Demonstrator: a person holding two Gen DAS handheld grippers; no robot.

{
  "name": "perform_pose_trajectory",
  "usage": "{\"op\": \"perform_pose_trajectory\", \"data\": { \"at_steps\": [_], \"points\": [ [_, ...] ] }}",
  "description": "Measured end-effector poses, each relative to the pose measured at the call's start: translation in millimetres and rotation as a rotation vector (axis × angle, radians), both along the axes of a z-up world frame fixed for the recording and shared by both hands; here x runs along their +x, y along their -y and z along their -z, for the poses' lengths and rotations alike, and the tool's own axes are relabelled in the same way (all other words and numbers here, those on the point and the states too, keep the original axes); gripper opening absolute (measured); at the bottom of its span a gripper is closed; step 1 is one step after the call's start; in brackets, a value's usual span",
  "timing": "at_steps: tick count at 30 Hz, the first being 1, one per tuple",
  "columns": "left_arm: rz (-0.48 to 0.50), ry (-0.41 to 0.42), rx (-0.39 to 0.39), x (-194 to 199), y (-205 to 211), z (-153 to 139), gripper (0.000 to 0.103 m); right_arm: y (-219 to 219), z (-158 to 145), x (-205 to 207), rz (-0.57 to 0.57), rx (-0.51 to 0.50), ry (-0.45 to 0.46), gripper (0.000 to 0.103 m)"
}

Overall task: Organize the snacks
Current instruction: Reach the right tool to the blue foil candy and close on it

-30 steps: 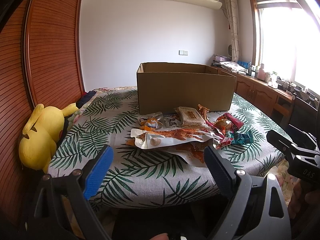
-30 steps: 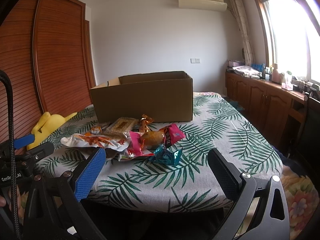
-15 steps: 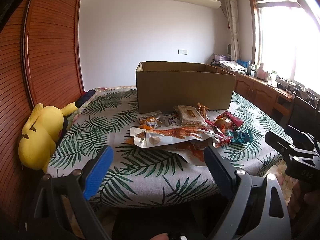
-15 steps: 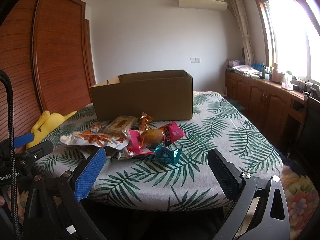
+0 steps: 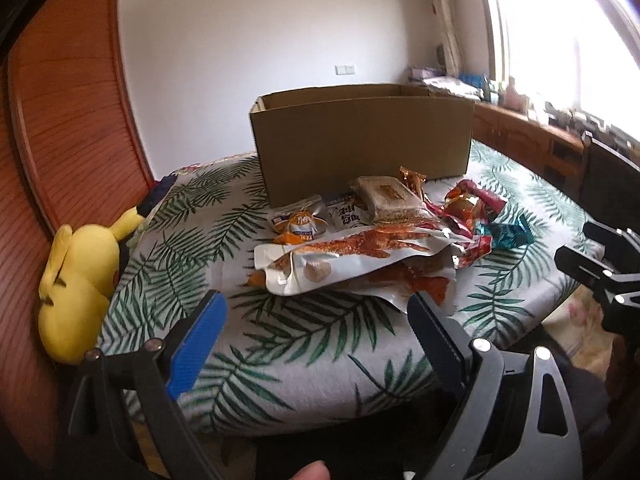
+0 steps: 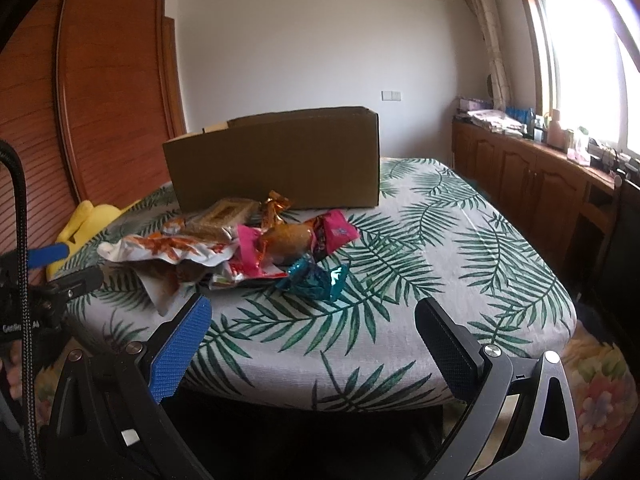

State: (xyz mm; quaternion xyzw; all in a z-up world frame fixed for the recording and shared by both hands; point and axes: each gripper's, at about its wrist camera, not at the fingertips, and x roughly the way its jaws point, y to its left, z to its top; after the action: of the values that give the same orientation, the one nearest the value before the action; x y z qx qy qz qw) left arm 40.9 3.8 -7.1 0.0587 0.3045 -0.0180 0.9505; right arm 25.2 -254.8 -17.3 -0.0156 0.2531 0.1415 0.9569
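Closer now to the snacks [image 5: 372,236] heaped near the cardboard box [image 5: 360,136] on the table [image 6: 440,300], left gripper [image 5: 316,320] and right gripper [image 6: 312,320] wide apart, empty; nothing visibly boxed yet.

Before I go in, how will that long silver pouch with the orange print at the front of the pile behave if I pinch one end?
The silver pouch looks flat and thin, so probably light and floppy; the free end would likely droop. Its glossy film may slip between the pads. It overlaps another orange packet, so lifting it could drag that along.
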Motion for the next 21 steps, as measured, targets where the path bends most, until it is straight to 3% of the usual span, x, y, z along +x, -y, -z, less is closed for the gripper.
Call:
{"op": "perform_pose_trajectory", "data": {
  "at_steps": [12,21],
  "points": [
    [0.147,-0.091,0.058,42,3,1,0.093,5,2,12,-0.019,-0.037,-0.023,0.102],
    [0.227,-0.176,0.183,67,20,10,0.093,4,-1,14,-0.029,-0.051,-0.02,0.102]
  ]
}}
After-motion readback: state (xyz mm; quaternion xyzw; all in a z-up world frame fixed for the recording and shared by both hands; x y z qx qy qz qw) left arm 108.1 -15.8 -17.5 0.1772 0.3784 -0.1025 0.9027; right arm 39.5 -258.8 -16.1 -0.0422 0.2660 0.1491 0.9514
